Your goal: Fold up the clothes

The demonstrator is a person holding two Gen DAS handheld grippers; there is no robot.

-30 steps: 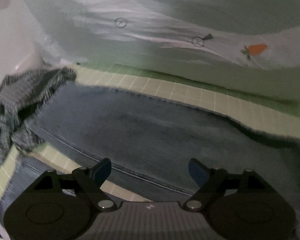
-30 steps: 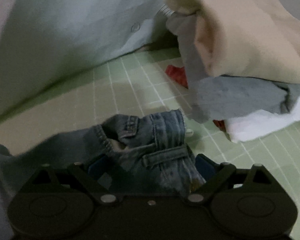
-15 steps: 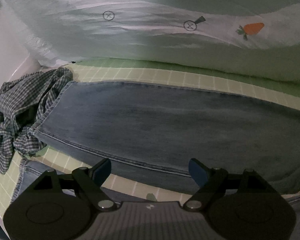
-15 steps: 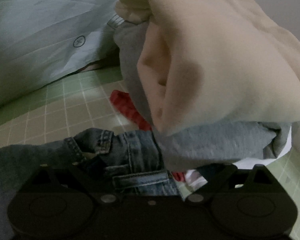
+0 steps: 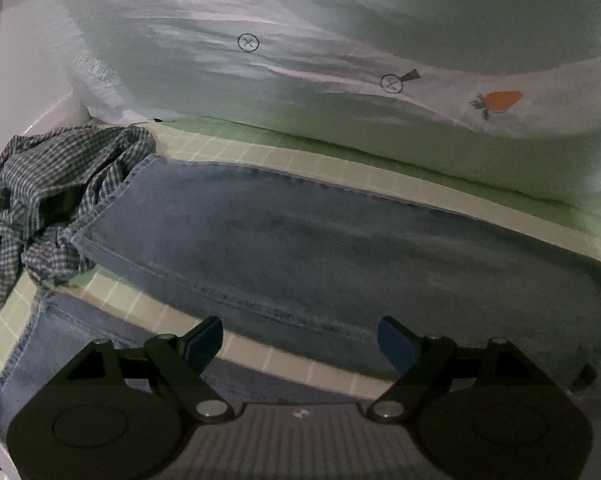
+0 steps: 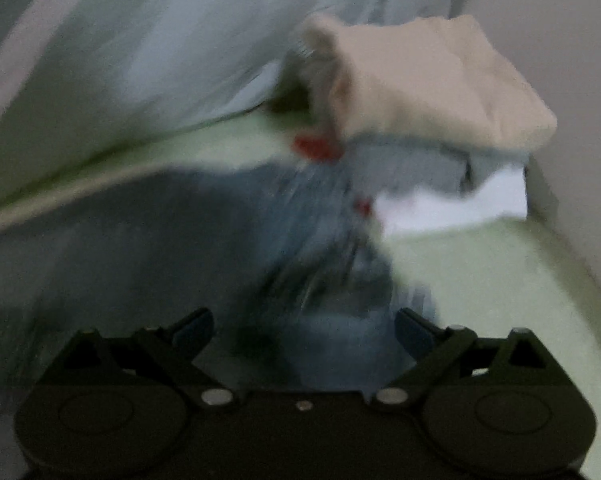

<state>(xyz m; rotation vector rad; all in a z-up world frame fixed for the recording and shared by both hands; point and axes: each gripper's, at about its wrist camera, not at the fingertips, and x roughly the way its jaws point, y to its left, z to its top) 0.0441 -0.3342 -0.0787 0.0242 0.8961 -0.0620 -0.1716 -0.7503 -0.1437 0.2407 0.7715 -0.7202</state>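
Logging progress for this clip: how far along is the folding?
Done: a folded stack sits at the mat's far corner. In hand: jeans lie spread flat on the green mat; the left hand-held gripper hovers open above them, nothing gripped. Left: folding the jeans, then the crumpled checked shirt.

From the left wrist we look steeply down and forward, low over the jeans (image 5: 300, 248) spread on the green grid mat (image 5: 340, 168), with a checked cloth (image 5: 48, 188) at far left and the carrot-print duvet (image 5: 300, 60) behind. From the right wrist we face the same way, blurred, close above the jeans' bunched end (image 6: 324, 248), a clothes stack (image 6: 420, 112) ahead right. Both views share the jeans, mat and duvet.
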